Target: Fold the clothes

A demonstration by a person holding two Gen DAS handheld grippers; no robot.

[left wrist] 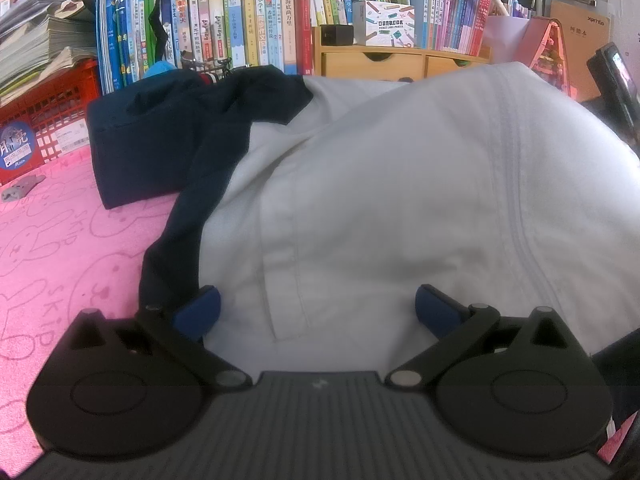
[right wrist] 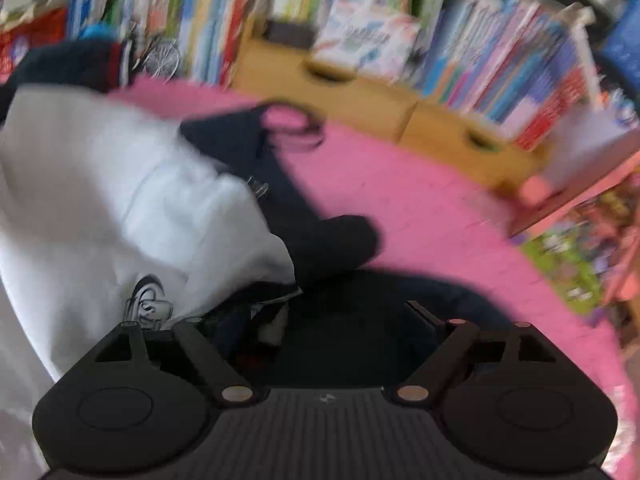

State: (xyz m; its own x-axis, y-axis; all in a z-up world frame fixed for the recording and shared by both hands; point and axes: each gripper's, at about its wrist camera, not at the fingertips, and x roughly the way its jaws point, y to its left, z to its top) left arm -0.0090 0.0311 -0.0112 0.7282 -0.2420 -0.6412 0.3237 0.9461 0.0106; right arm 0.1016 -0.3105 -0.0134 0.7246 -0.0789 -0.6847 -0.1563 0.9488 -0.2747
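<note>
A white shirt with navy collar and sleeves [left wrist: 380,184] lies on a pink cloth [left wrist: 52,240]. My left gripper [left wrist: 318,312] is open, its blue fingertips [left wrist: 200,310] spread wide just above the shirt's button placket [left wrist: 286,280]. A folded navy garment [left wrist: 140,148] sits at the back left. The right wrist view is blurred by motion. It shows the white shirt [right wrist: 112,200] at the left with a dark logo [right wrist: 148,300] and its navy sleeve [right wrist: 320,236] on the pink cloth [right wrist: 420,200]. My right gripper [right wrist: 316,320] is open over dark navy fabric; its fingertips are hard to make out.
A bookshelf full of books [left wrist: 248,20] and wooden drawers [left wrist: 372,64] stand behind the table. A red crate [left wrist: 44,124] is at the far left, with a small grey object [left wrist: 20,190] in front of it. A dark device [left wrist: 614,76] stands at the right edge.
</note>
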